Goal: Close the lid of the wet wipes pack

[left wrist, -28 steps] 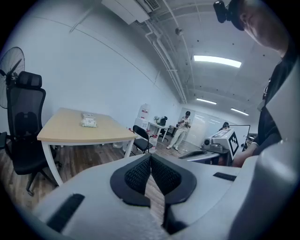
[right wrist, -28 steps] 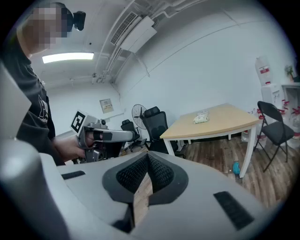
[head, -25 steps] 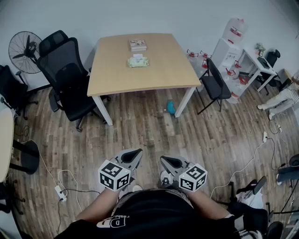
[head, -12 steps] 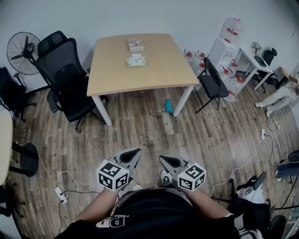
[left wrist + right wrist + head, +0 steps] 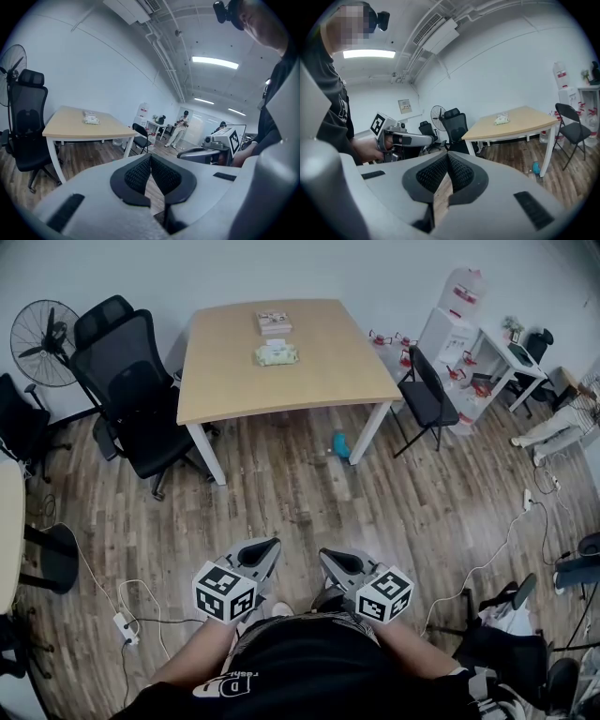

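Left gripper [image 5: 272, 545] and right gripper [image 5: 328, 557] are both closed and empty, well apart from the wipes pack [image 5: 276, 354] on the far worktop [image 5: 319, 371], so closing it seems wholly undone.

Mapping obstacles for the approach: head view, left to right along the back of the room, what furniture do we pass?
Black pedestal fan → black mesh office chair → light wooden table → black folding chair → white desk.
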